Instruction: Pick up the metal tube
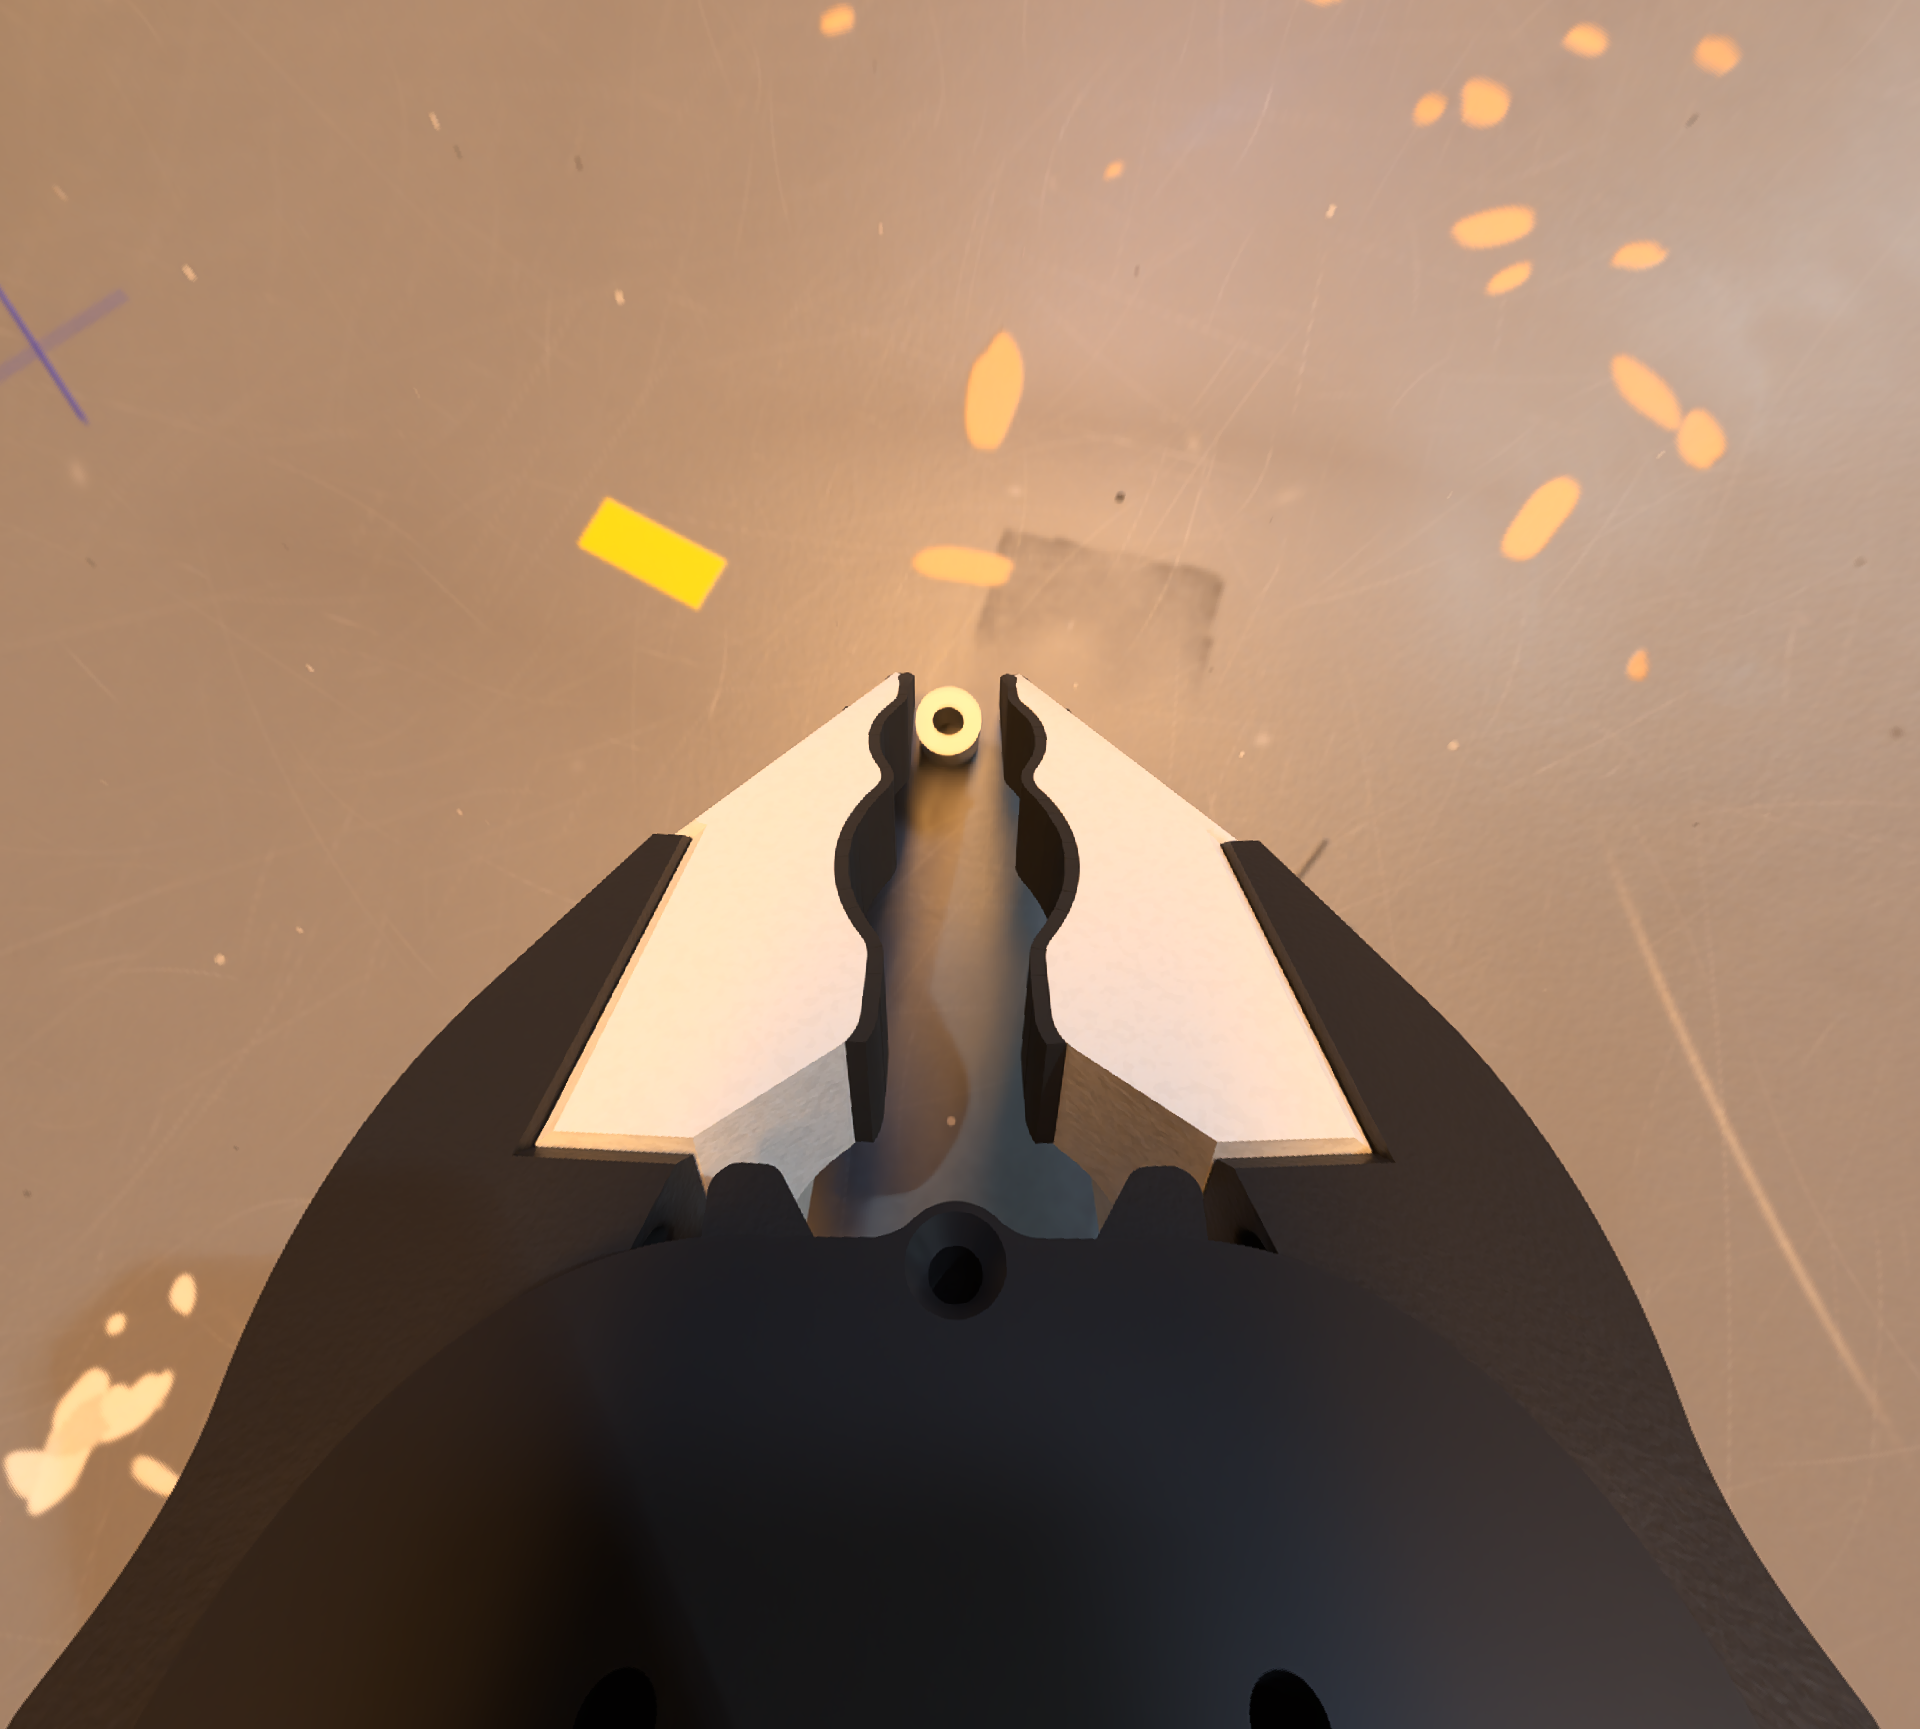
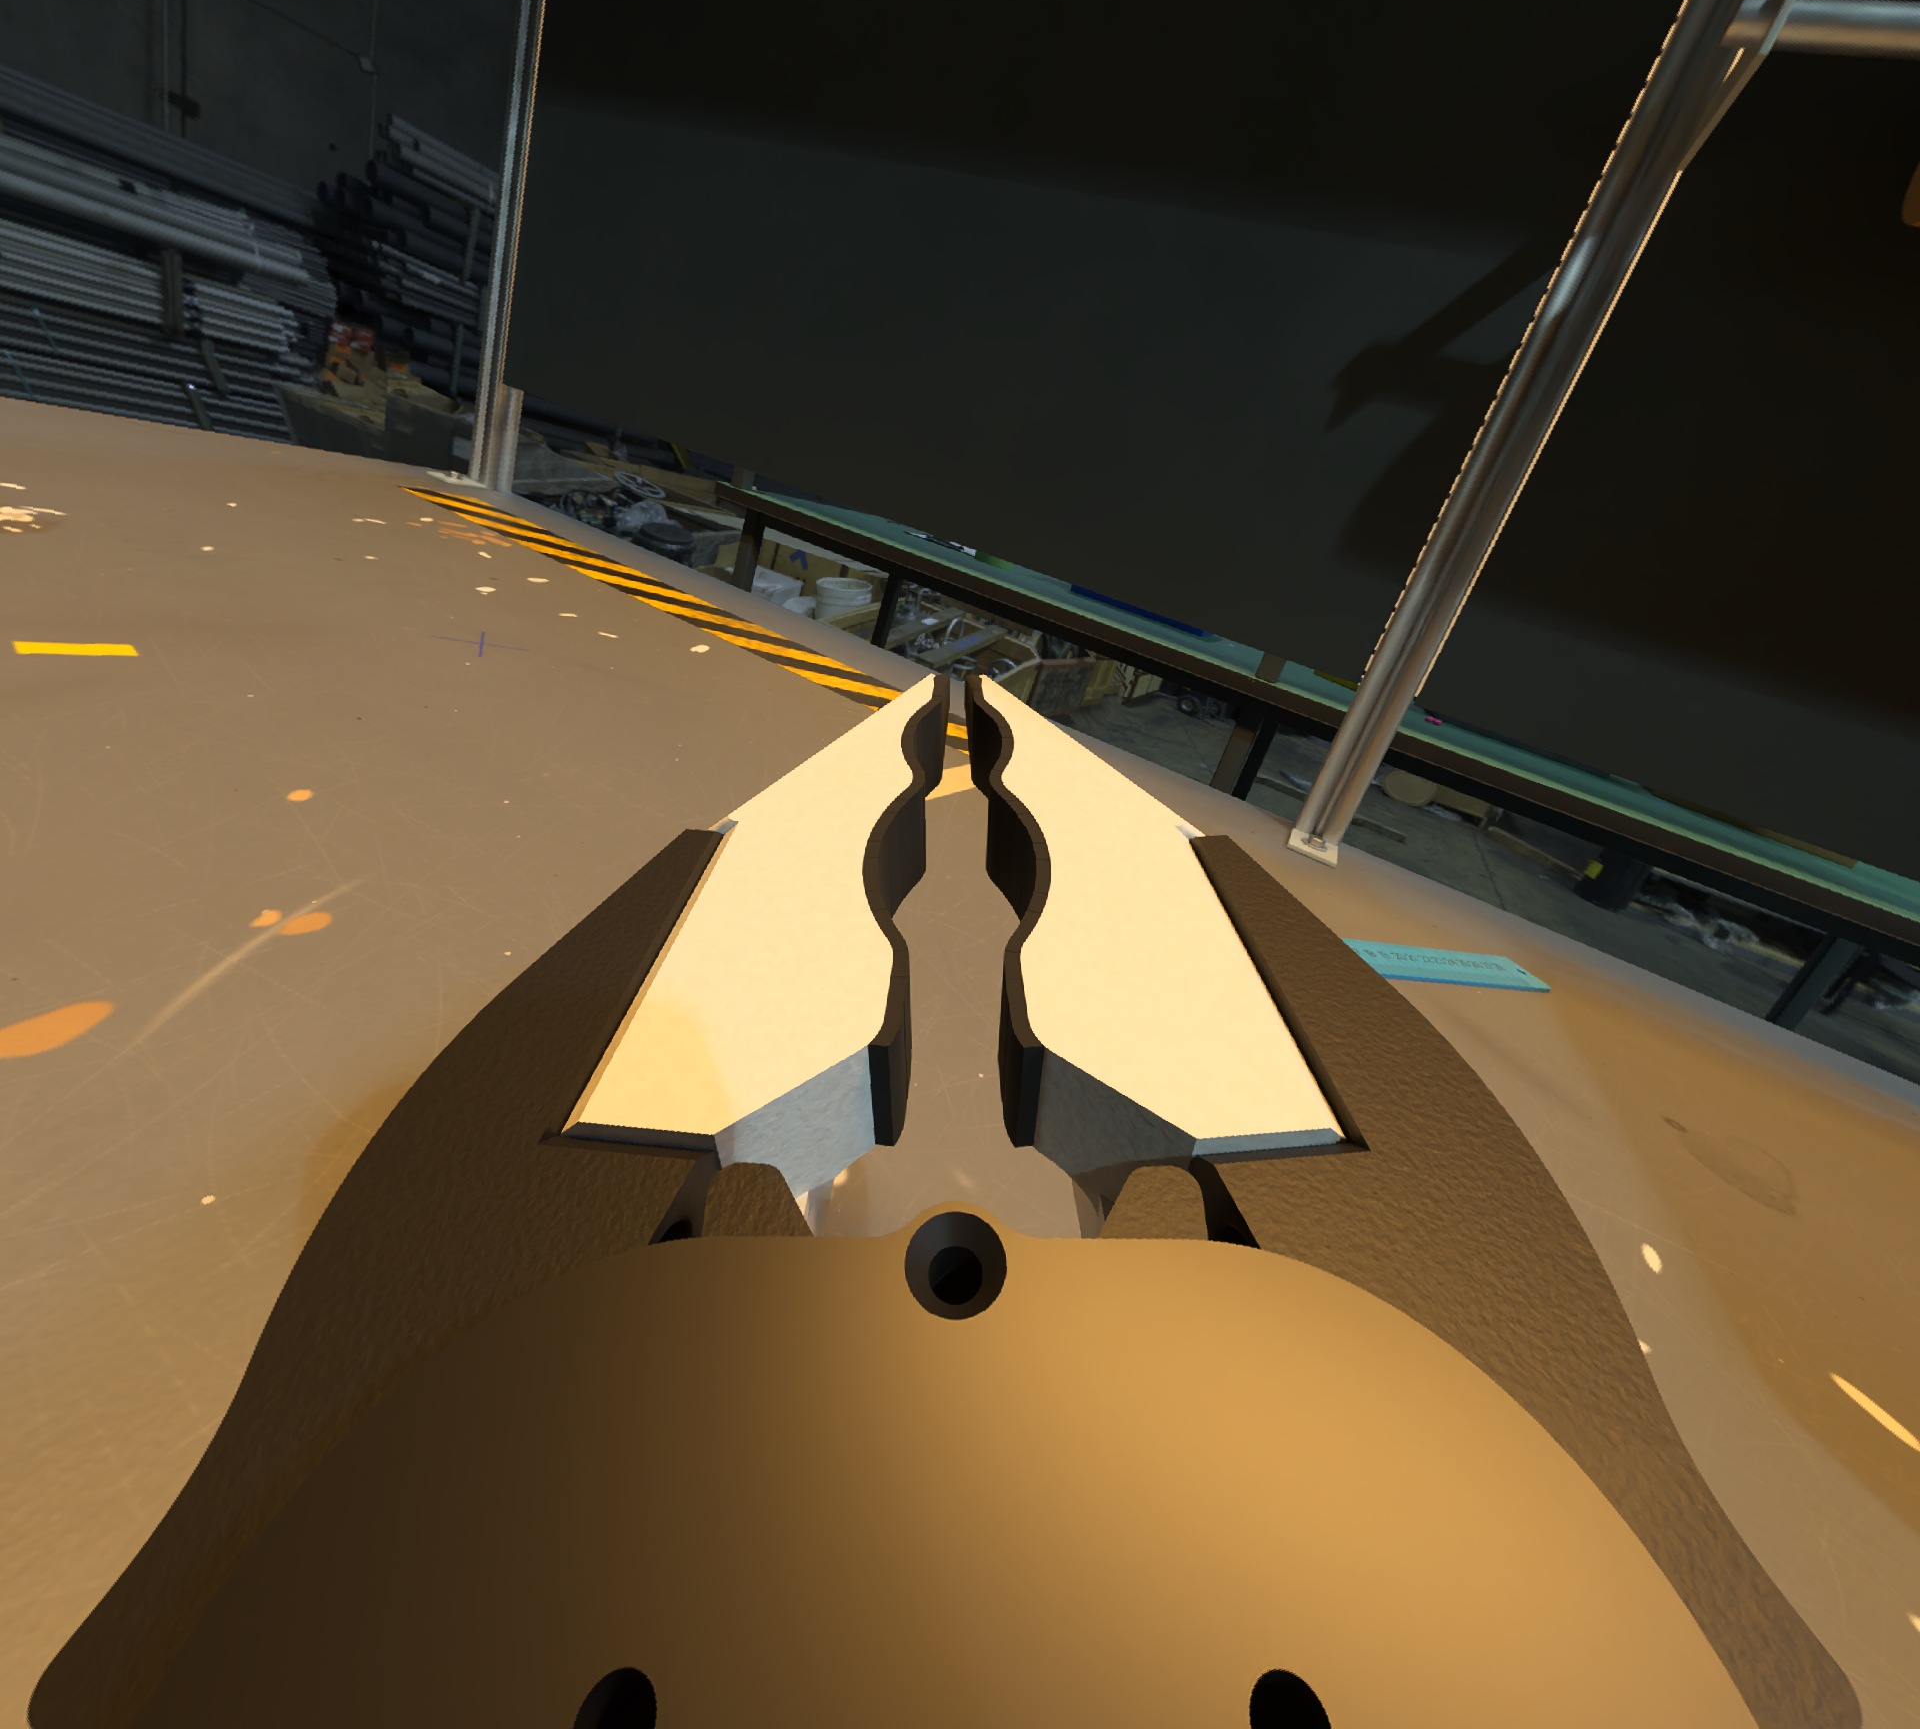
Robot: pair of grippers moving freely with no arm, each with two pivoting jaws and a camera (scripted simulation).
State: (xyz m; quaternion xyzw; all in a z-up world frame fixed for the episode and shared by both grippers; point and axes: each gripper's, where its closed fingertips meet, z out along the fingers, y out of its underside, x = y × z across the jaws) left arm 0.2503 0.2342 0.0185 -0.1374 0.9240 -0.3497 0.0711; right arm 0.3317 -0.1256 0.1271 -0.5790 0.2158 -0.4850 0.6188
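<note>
The metal tube (image 1: 948, 723) stands upright on the desk (image 1: 416, 744), its open end facing the camera, right between the fingertips of the left tool (image 1: 952, 690), whose jaws sit narrowly parted on either side of the tube with a slim gap showing on each side, so nothing is gripped. A yellow tape strip (image 1: 651, 553) lies on the desk up and to the left of the tube, and a grey smudged patch (image 1: 1107, 604) lies just beyond it to the right. The right tool (image 2: 957, 692) hangs over the desk with its jaws nearly together and empty, pointing toward a black-and-yellow striped edge band (image 2: 644, 586).
</note>
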